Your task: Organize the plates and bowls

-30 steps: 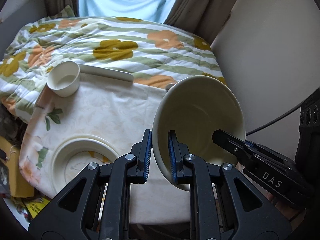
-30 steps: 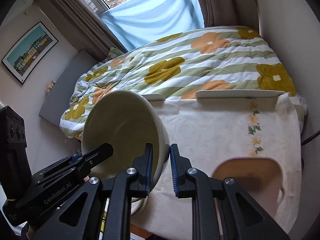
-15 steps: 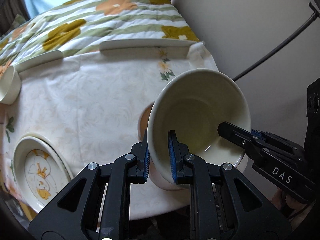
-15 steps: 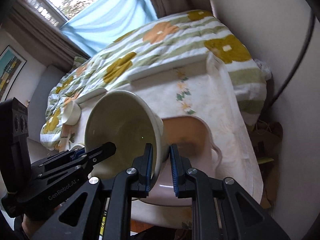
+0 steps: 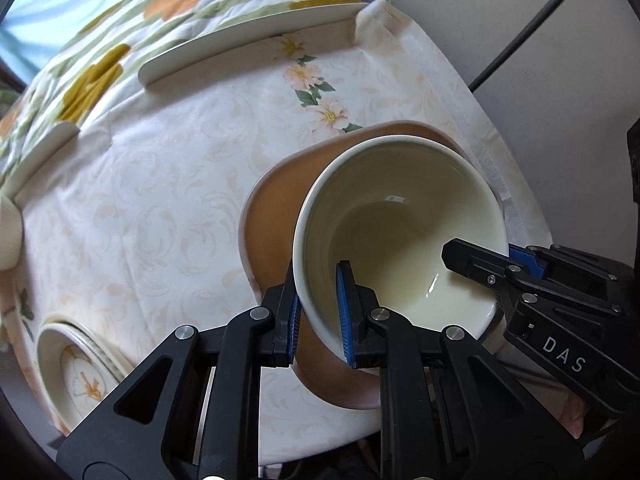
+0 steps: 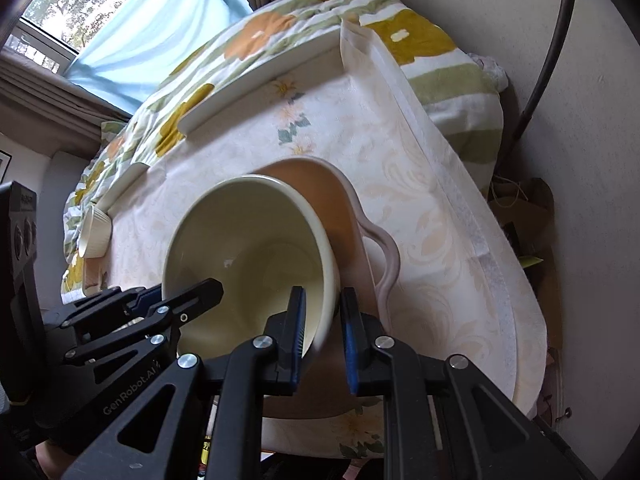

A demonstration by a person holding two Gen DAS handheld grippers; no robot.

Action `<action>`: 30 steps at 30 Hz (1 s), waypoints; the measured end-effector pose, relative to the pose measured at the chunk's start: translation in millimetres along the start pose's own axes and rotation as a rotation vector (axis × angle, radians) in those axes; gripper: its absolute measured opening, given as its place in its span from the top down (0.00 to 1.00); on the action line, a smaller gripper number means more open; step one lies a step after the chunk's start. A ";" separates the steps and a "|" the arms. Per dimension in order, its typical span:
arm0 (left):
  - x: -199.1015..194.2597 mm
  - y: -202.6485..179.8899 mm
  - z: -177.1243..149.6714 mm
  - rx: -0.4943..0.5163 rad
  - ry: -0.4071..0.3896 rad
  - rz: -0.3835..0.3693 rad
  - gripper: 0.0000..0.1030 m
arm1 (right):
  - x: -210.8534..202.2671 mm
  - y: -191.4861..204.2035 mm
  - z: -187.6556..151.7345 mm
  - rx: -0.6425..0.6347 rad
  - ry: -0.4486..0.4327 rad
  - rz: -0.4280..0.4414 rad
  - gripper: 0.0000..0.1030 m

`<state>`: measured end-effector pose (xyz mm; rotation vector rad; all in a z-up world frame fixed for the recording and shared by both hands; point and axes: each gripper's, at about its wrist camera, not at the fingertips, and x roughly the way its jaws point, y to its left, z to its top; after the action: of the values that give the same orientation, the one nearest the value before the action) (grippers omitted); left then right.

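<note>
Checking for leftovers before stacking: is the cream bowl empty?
Empty. The cream bowl shows a bare glazed inside, only reflections, in both wrist views.

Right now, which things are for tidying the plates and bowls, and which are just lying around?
For the job:
cream bowl, clamped by the left gripper and right gripper
brown dish under it
patterned plate
flat white plates
small white cup

Just lying about:
flowered quilt
tablecloth
black cable

- "DAS" is printed in white on the right hand-held gripper [image 5: 476, 268].
- "GenRobot.AI" is printed, partly cut off, on the left hand-held gripper [image 6: 188, 296].
</note>
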<state>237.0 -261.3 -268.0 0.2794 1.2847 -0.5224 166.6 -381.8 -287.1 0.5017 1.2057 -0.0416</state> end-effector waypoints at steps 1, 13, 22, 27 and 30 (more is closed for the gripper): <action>0.8 -2.0 -0.3 0.015 -0.002 0.013 0.86 | 0.8 0.5 -0.3 0.000 0.000 -0.006 0.85; 14.1 -0.9 0.5 0.052 0.004 0.053 0.86 | 5.1 0.7 -8.7 0.000 0.002 -0.036 0.85; 12.4 -2.0 -4.5 0.054 -0.003 0.062 0.86 | 6.7 3.1 -8.0 -0.012 0.014 -0.057 0.85; 9.8 -2.1 -5.8 0.045 -0.003 0.056 0.86 | 2.6 0.5 -11.2 0.011 0.020 -0.045 0.85; 6.7 -3.4 -6.1 0.044 -0.010 0.074 0.85 | -0.2 -0.4 -13.1 0.012 0.015 -0.041 0.85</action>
<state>231.4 -262.6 -275.8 0.3598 1.2497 -0.4892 154.9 -377.1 -290.5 0.4887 1.2313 -0.0800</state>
